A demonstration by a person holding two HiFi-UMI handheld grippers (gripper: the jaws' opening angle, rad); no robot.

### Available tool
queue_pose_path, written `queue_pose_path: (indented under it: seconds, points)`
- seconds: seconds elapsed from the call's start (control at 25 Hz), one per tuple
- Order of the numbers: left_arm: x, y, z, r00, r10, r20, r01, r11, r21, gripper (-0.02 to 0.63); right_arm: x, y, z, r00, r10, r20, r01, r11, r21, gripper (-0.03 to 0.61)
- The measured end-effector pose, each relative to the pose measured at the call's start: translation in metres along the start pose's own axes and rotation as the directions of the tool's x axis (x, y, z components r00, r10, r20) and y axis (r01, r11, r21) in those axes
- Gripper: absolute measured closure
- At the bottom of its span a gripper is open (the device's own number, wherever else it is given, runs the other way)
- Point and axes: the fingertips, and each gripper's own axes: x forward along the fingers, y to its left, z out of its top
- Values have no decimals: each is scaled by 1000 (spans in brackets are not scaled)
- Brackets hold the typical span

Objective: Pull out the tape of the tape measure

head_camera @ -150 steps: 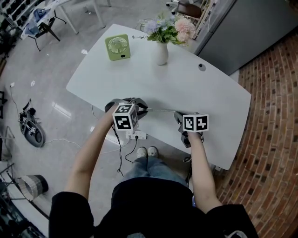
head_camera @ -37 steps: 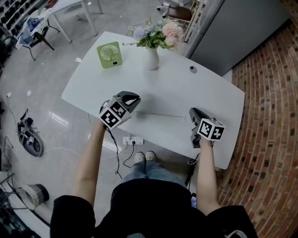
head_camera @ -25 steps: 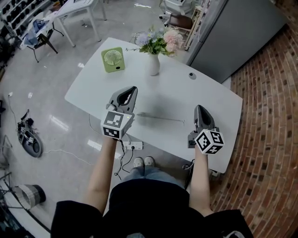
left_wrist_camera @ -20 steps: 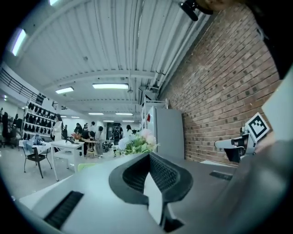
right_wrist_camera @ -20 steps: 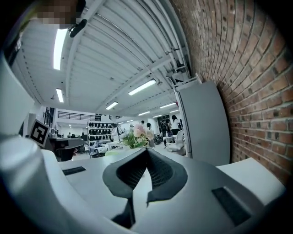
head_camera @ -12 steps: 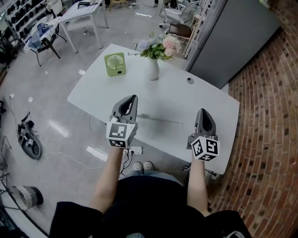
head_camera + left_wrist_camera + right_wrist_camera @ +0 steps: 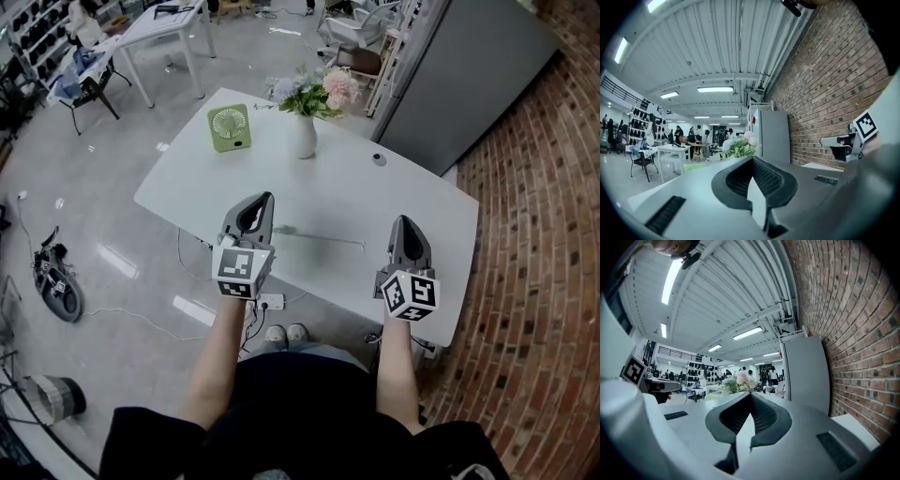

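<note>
Two claws: left claw (image 7: 262, 199) and right claw (image 7: 404, 223), both pressed together, pinching nothing. Each is carrying one marker cube (image 7: 240, 270) showing black-and-white square patterns, and I can't make out any lettering on them. One tape measure (image 7: 319, 238) is lying on the white worktop (image 7: 412, 197), on my side of the vase (image 7: 301, 139), with its tape running between my claws and apart from both. One green fan (image 7: 230, 127) is standing left of the vase. One small dark disc (image 7: 378, 159) is sitting to the vase's right.

I see the tape measure (image 7: 280, 231) lying flat near the white table's (image 7: 403, 192) front edge, its thin tape (image 7: 323, 238) drawn out rightward.
</note>
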Motion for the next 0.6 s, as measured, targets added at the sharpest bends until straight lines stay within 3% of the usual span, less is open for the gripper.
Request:
queue_pose_path:
  seconds: [0.6]
  points:
    - [-3, 1, -5, 1000, 1, -24, -1, 1000, -1, 594, 6, 6, -3, 1000, 18, -10, -18, 1000, 14, 578]
